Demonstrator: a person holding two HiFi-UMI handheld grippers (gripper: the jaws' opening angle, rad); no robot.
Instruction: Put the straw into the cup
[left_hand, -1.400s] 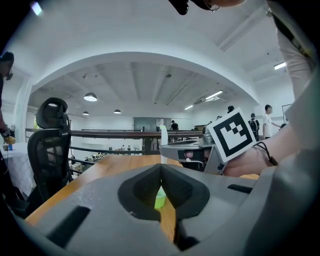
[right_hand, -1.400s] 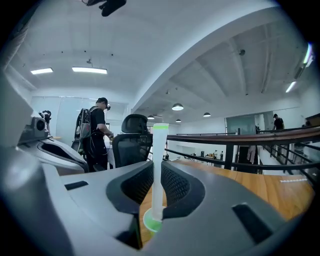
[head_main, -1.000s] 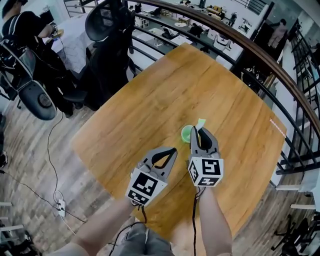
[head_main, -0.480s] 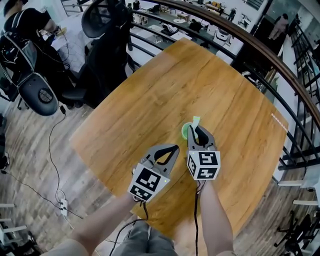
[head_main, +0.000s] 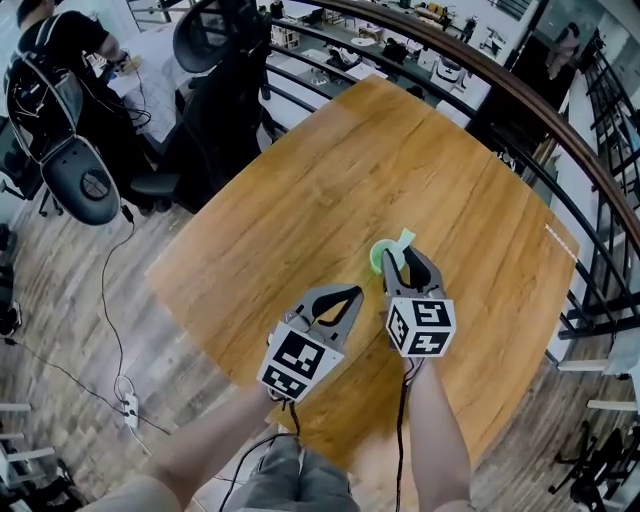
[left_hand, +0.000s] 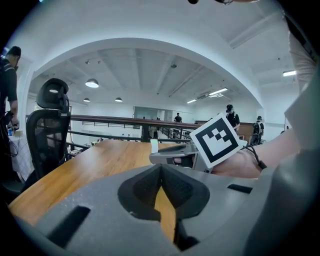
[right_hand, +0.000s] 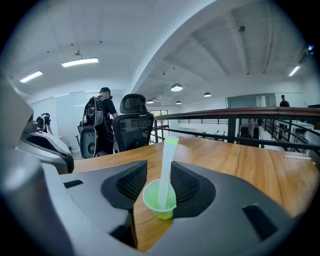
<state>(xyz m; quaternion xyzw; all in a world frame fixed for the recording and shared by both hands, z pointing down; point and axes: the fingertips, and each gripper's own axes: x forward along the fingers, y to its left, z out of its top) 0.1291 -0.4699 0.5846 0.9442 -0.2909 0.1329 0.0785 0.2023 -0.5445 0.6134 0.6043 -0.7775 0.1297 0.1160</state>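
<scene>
Nearest the person, the left gripper (head_main: 348, 295) hangs low over the surface (head_main: 330, 180) with its jaws closed tip to tip on nothing. It sits at about 8 o'clock from the right gripper (head_main: 400, 258) and has no part in this step. It is best kept where it is, away from the cup.

The right gripper's jaws are open. In its own view the little green cup (right_hand: 159, 200) stands on the surface in the gap between them, and the pale straw (right_hand: 167, 167) stands in the cup, leaning towards 1 o'clock. The straw seems free of both pads, though it passes so close to the right-hand one that contact there cannot be ruled out. From the head view the cup lies at about 11 o'clock from the jaw tips, just beyond them.

Judged from this, the straw is in and what remains is to let go cleanly. The cup looks small and light, and the leaning straw gives it a tall lever, so a brush from a pad could tip both over. The sound way is to keep the jaws wide and draw the right gripper straight back towards 6 o'clock along its own line. It should neither swing sideways nor lift through the straw's top, and the jaws should close only once they are past the cup's rim.
</scene>
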